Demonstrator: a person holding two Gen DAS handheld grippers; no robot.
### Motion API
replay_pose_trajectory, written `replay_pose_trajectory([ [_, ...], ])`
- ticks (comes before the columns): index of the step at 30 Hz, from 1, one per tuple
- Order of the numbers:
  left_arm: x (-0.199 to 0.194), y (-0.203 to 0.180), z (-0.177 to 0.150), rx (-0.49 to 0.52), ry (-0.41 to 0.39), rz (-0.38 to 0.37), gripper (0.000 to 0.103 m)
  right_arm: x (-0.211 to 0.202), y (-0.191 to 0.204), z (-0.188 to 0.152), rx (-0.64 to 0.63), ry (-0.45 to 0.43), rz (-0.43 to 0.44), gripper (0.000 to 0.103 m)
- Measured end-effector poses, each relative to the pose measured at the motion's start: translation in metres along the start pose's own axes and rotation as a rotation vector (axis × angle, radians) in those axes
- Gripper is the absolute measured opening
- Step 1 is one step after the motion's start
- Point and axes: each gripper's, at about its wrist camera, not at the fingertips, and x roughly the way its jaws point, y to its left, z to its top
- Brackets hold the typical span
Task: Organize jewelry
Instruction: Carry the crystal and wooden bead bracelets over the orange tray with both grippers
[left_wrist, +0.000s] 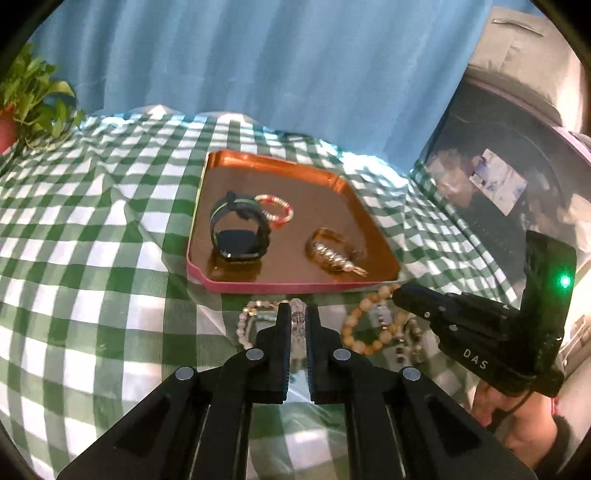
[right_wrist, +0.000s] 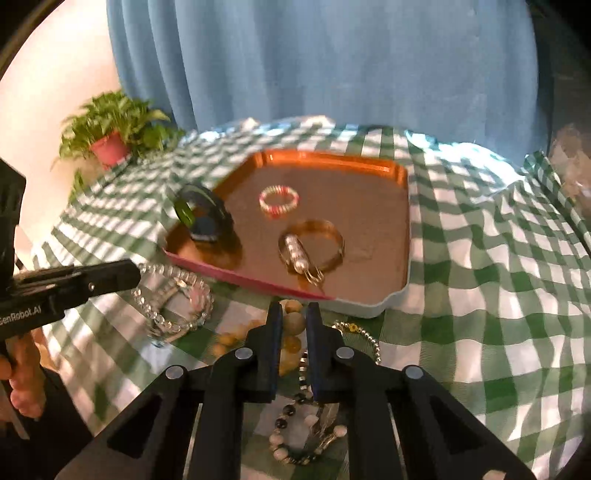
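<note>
A copper tray (left_wrist: 280, 173) with a pink rim lies on the green checked cloth. In it are a dark smartwatch (left_wrist: 238, 236), a red-and-white bead bracelet (left_wrist: 277, 210) and a gold bangle with a pearl piece (left_wrist: 332, 251). Just in front of the tray, my left gripper (left_wrist: 298, 308) is shut on a clear crystal bead bracelet (left_wrist: 298, 321), which trails from its tip (right_wrist: 173, 299) in the right wrist view. To its right, my right gripper (right_wrist: 294, 310) is shut on a tan wooden bead bracelet (right_wrist: 293, 323), whose loop hangs below the gripper's tip (left_wrist: 354, 325).
A black-and-white bead bracelet (right_wrist: 295, 432) and a thin beaded chain (right_wrist: 369, 339) lie on the cloth under the right gripper. A potted plant (right_wrist: 110, 136) stands at the back left before a blue curtain. A hand (right_wrist: 22, 373) holds the left gripper.
</note>
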Motion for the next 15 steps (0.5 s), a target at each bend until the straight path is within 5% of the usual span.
replay_pose_trajectory([
  [15, -0.103, -0.049, 0.002, 0.057, -0.08, 0.069, 0.007, -0.137, 0.04, 0.008, 0.112, -0.16, 0.097, 0.011],
])
